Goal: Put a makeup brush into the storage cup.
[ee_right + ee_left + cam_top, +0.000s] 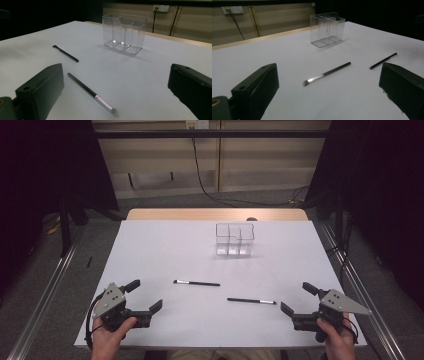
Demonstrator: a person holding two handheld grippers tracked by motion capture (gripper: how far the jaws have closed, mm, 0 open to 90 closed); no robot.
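Note:
Two thin black makeup brushes lie apart on the white table (165, 245). The left brush (196, 283) (327, 73) (65, 53) has its silver ferrule and bristles pointing left. The right brush (251, 301) (383, 60) (90, 92) has its silver end pointing right. Behind them stands a clear plastic organiser (235, 240) (327, 29) (124, 33) with several empty compartments. My left gripper (146, 295) (328, 86) is open near the front left corner, short of the left brush. Near the front right corner my right gripper (297, 297) (115, 86) is open, just right of the right brush. Neither holds anything.
A wooden strip (215, 214) runs along the table's far edge. Metal rails (45, 295) flank the table on the floor, and a black cable (200, 175) hangs down the back wall. A hand holds each gripper at the front edge.

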